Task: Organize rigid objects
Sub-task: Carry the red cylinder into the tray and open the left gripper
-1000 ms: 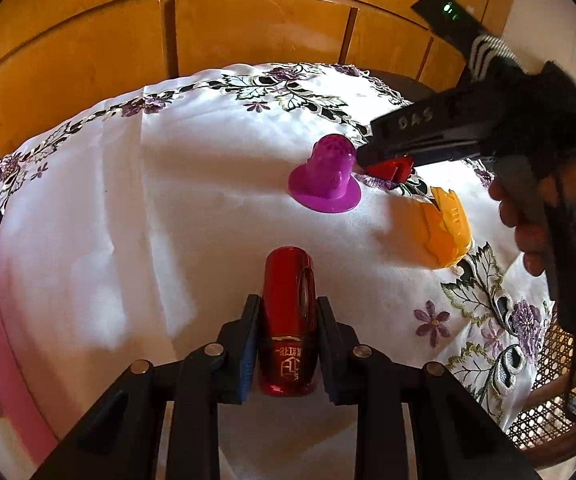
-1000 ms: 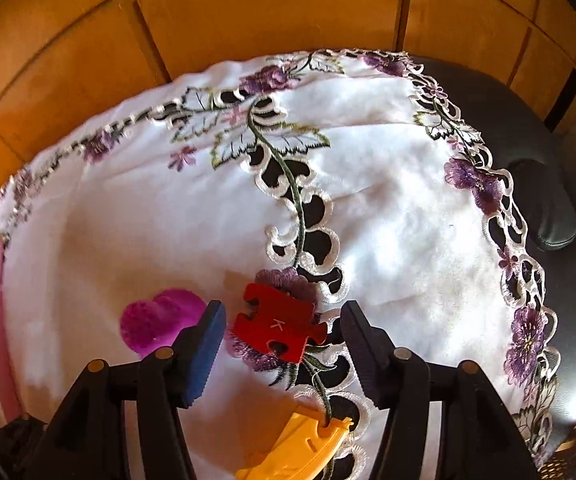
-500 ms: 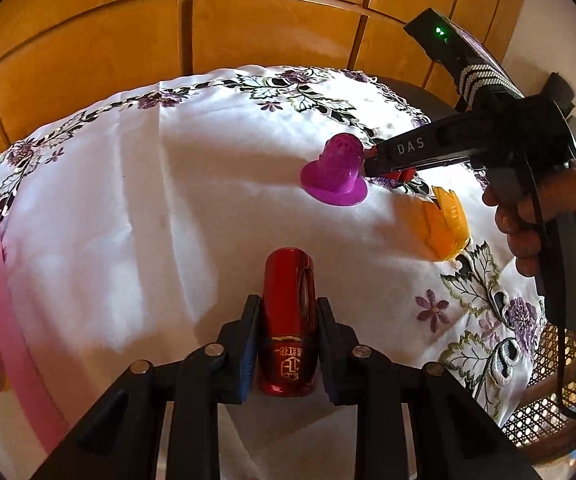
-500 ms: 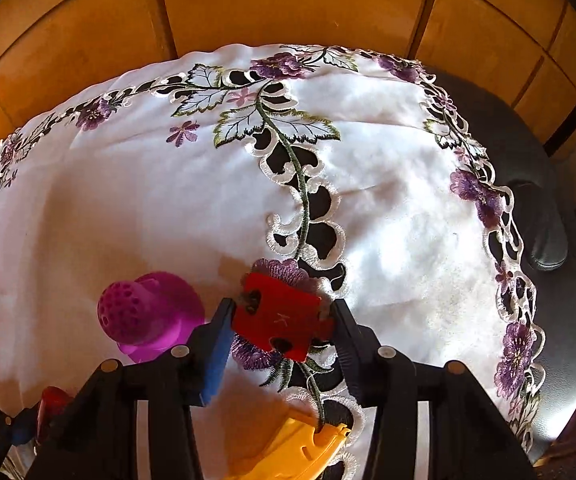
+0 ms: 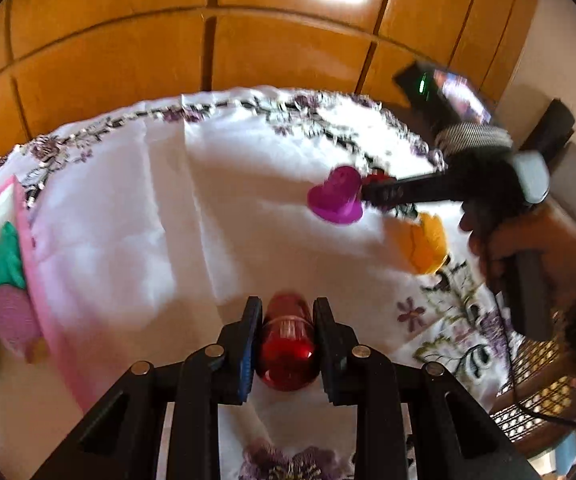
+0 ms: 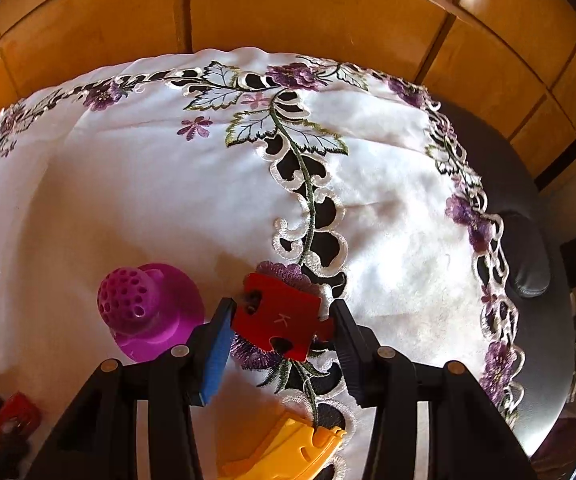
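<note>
My left gripper (image 5: 284, 312) is shut on a small red bottle (image 5: 287, 346), which hangs a little above the white embroidered cloth (image 5: 136, 216). My right gripper (image 6: 282, 312) is shut on a flat red puzzle piece (image 6: 282, 318) marked with a K, tilted between the pads over a purple embroidered flower. A magenta heart-shaped piece (image 6: 148, 314) with a holed dome stands just left of the right gripper; it also shows in the left wrist view as the magenta piece (image 5: 338, 196) beside the right gripper (image 5: 372, 188). An orange curved piece (image 6: 288, 448) lies below the right gripper.
A pink tray (image 5: 28, 240) at the left holds green and pink items. The cloth ends on a dark round table (image 6: 528, 208) at the right. Wooden panels (image 5: 248, 20) stand behind. A hand (image 5: 528, 248) grips the right tool, and a wicker chair (image 5: 536, 400) sits at lower right.
The left gripper has lifted the red bottle off the cloth and swung so the pink tray shows. The right jaws have shut on the red puzzle piece and rolled, tilting it.
</note>
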The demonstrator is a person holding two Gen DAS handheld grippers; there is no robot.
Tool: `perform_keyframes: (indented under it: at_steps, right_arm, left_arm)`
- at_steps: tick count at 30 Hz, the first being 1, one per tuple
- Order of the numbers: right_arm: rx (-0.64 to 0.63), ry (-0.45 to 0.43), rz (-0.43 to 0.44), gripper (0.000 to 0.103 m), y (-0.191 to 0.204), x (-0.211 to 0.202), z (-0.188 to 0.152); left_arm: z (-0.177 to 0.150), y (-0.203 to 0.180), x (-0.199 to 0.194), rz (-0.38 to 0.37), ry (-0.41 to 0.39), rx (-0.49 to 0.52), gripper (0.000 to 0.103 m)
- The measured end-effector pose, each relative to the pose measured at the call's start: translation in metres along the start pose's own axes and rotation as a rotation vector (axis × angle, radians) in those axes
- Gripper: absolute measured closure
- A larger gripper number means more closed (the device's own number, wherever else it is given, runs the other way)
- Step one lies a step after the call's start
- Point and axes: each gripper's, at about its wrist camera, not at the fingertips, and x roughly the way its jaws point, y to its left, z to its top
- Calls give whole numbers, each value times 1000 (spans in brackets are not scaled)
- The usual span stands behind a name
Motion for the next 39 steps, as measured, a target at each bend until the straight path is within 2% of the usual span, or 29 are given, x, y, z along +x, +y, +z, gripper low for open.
perform_keyframes:
  at_steps: [5, 8, 11, 25, 31, 39]
  right_arm:
    - [-3, -3, -1, 55, 0, -1, 0]
    - [-23, -10, -14, 55, 3, -1, 0]
    - [-34, -14, -23, 55, 4, -1, 0]
    - [-66, -26, -44, 55, 8, -3, -2]
    - [-72, -27, -47, 55, 9, -4, -2]
    - [-75, -28, -48, 55, 10, -5, -2]
  left_arm:
    - [8, 17, -44, 14, -84, -68, 77]
    - [9, 39, -72, 65, -135, -125, 77]
    - [5, 60, -89, 124, -151, -175, 77]
    - [-58, 175, -150, 330, -196, -442, 77]
    - [-73, 217, -148, 367, -176, -541, 77]
    - [-68, 249, -112, 406, -124, -564, 77]
